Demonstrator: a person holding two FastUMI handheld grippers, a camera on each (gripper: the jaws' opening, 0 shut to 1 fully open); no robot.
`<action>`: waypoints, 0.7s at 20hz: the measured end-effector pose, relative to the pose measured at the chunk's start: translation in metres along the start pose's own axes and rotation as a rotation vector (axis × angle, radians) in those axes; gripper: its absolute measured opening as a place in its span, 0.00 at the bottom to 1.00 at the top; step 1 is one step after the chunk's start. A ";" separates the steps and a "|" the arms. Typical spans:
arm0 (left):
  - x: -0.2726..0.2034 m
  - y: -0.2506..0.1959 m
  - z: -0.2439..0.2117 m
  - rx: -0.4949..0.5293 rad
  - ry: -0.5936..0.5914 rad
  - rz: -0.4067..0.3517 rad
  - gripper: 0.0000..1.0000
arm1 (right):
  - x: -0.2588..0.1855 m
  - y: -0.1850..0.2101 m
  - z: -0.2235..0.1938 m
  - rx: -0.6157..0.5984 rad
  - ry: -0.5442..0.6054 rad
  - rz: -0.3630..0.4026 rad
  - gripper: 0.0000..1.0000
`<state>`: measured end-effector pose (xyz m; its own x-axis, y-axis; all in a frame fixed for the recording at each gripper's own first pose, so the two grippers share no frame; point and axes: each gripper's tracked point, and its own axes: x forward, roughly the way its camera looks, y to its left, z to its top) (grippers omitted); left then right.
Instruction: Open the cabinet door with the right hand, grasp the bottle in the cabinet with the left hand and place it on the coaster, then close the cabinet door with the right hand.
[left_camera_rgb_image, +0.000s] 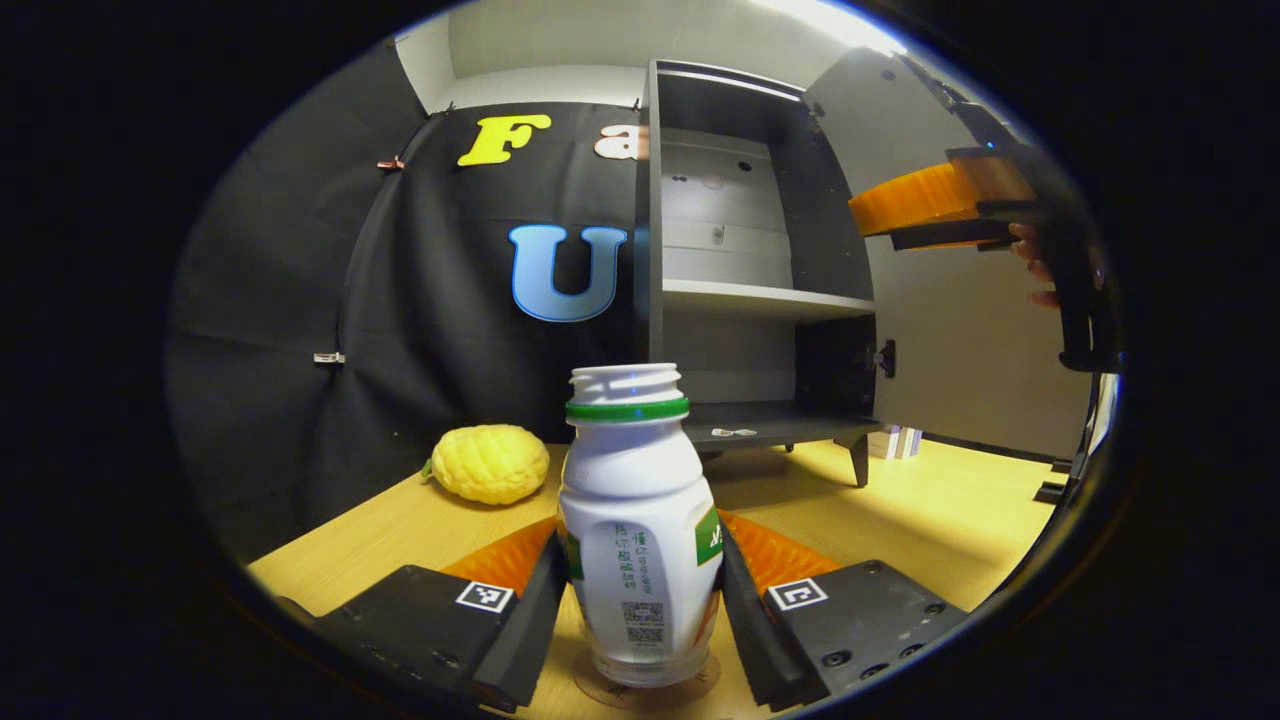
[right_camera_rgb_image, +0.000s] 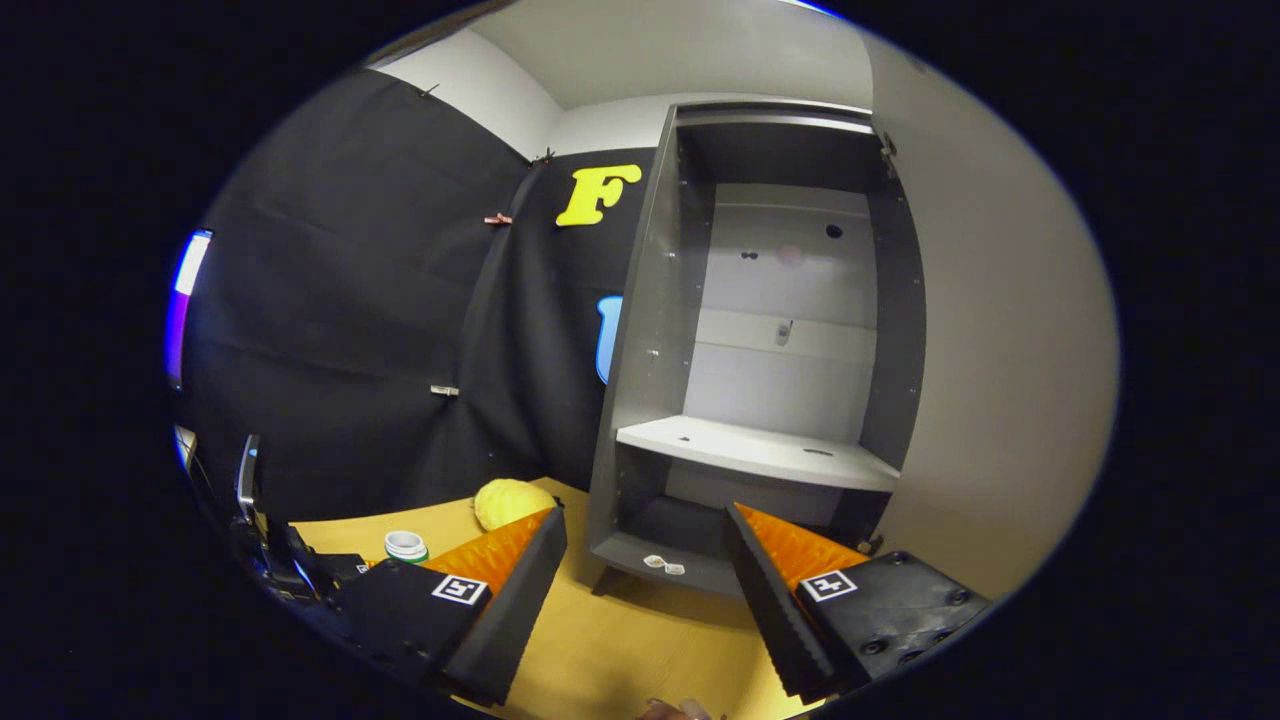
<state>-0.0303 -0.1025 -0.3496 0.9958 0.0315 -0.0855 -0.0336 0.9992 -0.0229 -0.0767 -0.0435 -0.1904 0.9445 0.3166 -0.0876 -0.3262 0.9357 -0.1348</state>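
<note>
A white bottle (left_camera_rgb_image: 638, 520) with a green neck band and no cap stands upright on a round coaster (left_camera_rgb_image: 592, 690) on the wooden table. My left gripper (left_camera_rgb_image: 645, 660) is shut on the bottle, one finger against each side of its body. The grey cabinet (left_camera_rgb_image: 740, 300) stands behind with its door (left_camera_rgb_image: 960, 340) swung open to the right. In the left gripper view, my right gripper (left_camera_rgb_image: 940, 205) hovers high by the door, held by a hand. In the right gripper view, the right gripper (right_camera_rgb_image: 645, 640) is open and holds nothing, facing the open cabinet (right_camera_rgb_image: 760, 450); the bottle's top (right_camera_rgb_image: 405, 545) peeks out at lower left.
A yellow bumpy fruit (left_camera_rgb_image: 490, 462) lies on the table (left_camera_rgb_image: 940, 510) left of the cabinet, near the black cloth wall. The cabinet shelves (right_camera_rgb_image: 750, 450) are bare apart from small stickers on the bottom board. The open door (right_camera_rgb_image: 1000, 350) walls off the right side.
</note>
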 end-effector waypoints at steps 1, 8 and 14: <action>0.000 0.000 -0.004 0.000 -0.001 0.001 0.78 | -0.001 0.000 -0.005 -0.001 0.009 -0.002 0.98; -0.001 -0.009 -0.017 0.052 -0.017 -0.004 0.79 | -0.002 -0.004 -0.016 -0.001 0.030 -0.010 0.98; -0.004 -0.012 -0.017 0.106 -0.007 -0.005 0.83 | -0.003 0.005 -0.009 0.000 0.037 0.003 0.98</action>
<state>-0.0350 -0.1146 -0.3664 0.9966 0.0262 -0.0786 -0.0197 0.9964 0.0825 -0.0819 -0.0411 -0.1992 0.9414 0.3136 -0.1242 -0.3291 0.9346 -0.1348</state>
